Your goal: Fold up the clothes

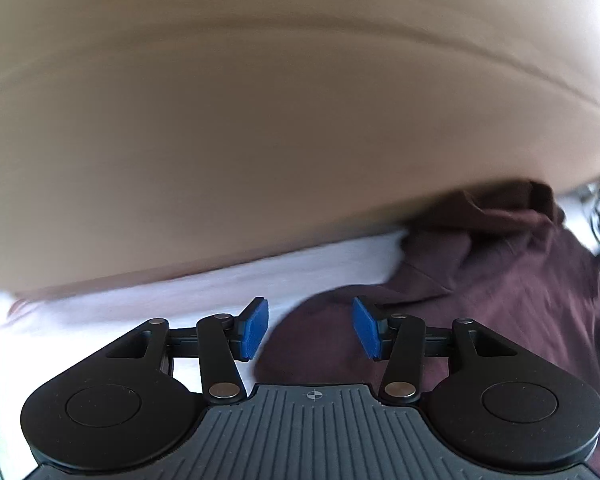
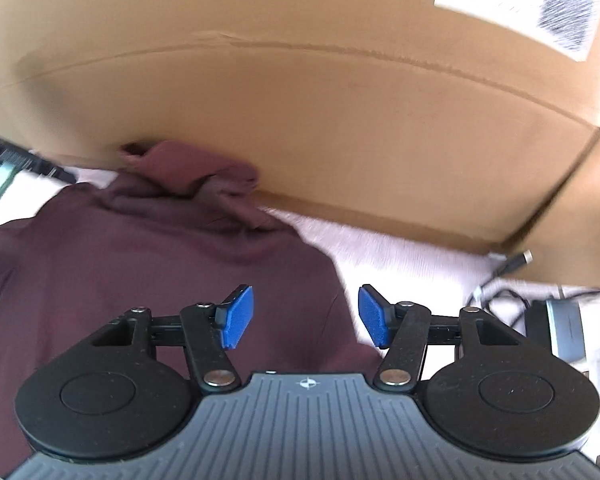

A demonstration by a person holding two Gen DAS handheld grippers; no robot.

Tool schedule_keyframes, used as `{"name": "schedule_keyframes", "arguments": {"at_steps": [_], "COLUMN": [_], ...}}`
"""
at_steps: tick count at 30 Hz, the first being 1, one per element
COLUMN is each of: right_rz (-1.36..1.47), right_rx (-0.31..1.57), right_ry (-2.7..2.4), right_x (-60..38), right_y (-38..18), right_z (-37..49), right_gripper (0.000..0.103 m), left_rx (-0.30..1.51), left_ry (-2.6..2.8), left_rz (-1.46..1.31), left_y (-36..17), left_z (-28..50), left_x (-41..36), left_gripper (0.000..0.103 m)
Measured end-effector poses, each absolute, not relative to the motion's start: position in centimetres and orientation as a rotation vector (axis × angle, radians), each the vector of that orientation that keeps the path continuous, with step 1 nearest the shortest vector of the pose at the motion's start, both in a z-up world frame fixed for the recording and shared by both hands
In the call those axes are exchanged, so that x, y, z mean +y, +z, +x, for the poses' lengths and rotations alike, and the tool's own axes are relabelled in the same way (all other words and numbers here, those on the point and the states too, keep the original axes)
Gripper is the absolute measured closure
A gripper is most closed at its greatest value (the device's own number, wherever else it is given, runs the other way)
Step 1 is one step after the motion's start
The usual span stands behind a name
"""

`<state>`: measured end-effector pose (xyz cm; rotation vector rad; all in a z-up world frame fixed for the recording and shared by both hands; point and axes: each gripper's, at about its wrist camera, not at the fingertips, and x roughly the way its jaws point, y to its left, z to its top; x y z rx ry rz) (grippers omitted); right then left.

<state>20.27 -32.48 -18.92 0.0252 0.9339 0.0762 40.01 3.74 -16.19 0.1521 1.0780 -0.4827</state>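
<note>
1. Task thing: one maroon garment (image 2: 148,264), lying on a white-covered desk (image 2: 400,256). It looks partly gathered. The body lies fairly flat, while a bunched end (collar or hood, cannot tell which) is crumpled up against the cardboard box (image 2: 300,100) behind it.

2. Progress, my judgement: early or middle. No neat rectangle shows in either view; the outline is rounded and the far end is rumpled. The bunched end needs smoothing, and the folds themselves seem mostly left to do. How many folds are already in, I cannot tell, since both views cut the garment off.

3. Left tongs (image 1: 310,330): jaws apart at a middling width, blue pads (image 1: 254,330) bare, nothing between them. They hold nothing.

4. Garment relative to left tongs: its near left edge curves through the gap between the pads. The cloth spreads from about 12 o'clock round to 4 o'clock, and the bunched end sits at roughly 1 o'clock, well ahead. White desk cover shows from 9 to 11 o'clock.

5. Right tongs (image 2: 306,316): also at a middling width, pads (image 2: 238,316) bare, gripping nothing.

6. Garment relative to right tongs: the cloth lies under and between the pads and runs out to 9 and 10 o'clock. Its right edge passes just inside the right pad, and the crumpled end is at about 11 o'clock, against the box.

7. Clutter: a cable (image 2: 500,284) and a small grey device (image 2: 564,328) lie at 3 o'clock from the right tongs, apart from the garment.

8. Both views are motion-blurred, so whether the pads touch the cloth is unclear.
</note>
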Motion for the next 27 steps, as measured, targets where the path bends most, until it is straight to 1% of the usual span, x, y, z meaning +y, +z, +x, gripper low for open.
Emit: {"name": "schedule_keyframes", "arguments": {"at_steps": [5,9,10,11,12,13,14,15,16,17,18,20,22,25,26,27], "right_rz": [0.080,0.092,0.094,0.094,0.094,0.086,0.075,0.063,0.040,0.017,-0.004,-0.006,0.014,0.016,0.022,0.032], "right_rx": [0.967,0.996,1.005,1.017,1.031,1.042,1.053,1.064,1.060,1.046,1.030,1.010,1.002,1.011,1.021,1.033], "right_ry": [0.070,0.097,0.106,0.117,0.129,0.143,0.158,0.174,0.180,0.172,0.159,0.123,0.087,0.058,0.050,0.043], "right_x": [-33.6,-33.7,-33.6,-33.6,-33.5,-33.3,-33.0,-32.8,-32.5,-32.3,-32.1,-32.4,-32.9,-33.3,-33.4,-33.5], "right_y": [-20.5,-21.4,-21.7,-22.0,-22.3,-22.5,-22.7,-22.8,-22.8,-22.6,-22.4,-22.3,-22.3,-22.8,-23.0,-23.2], "right_z": [23.6,24.7,24.8,24.9,25.0,25.0,25.0,24.9,24.9,24.8,24.7,25.1,25.6,26.2,26.4,26.6], "right_gripper": [0.044,0.044,0.044,0.045,0.051,0.074,0.090,0.095,0.098,0.098,0.098,0.098,0.098,0.098,0.098,0.095], "left_rx": [1.028,1.033,1.038,1.046,1.045,1.036,1.011,0.984,0.956,0.937,0.945,0.962,0.988,0.981,0.984,0.991], "left_ry": [-0.541,-0.549,-0.546,-0.551,-0.551,-0.552,-0.541,-0.511,-0.480,-0.438,-0.411,-0.359,-0.355,-0.358,-0.359,-0.363], "left_rz": [0.257,0.317,0.323,0.332,0.349,0.372,0.393,0.419,0.442,0.442,0.414,0.355,0.306,0.318,0.313,0.301], "left_y": [-16.7,-17.7,-18.0,-18.3,-18.6,-18.8,-18.8,-18.8,-18.8,-18.9,-18.9,-19.0,-19.3,-19.6,-19.6,-19.4], "left_z": [39.5,39.6,39.7,39.7,39.6,39.3,39.0,38.9,38.8,39.1,39.8,41.2,42.0,42.0,42.1,42.2], "left_x": [1.2,-0.2,-0.4,-0.6,-0.8,-1.1,-1.4,-1.6,-1.9,-1.9,-1.6,-1.1,-0.6,-0.6,-0.6,-0.3], "left_gripper": [0.040,0.040,0.041,0.044,0.072,0.086,0.089,0.095,0.096,0.096,0.095,0.100,0.100,0.100,0.099,0.084]}}
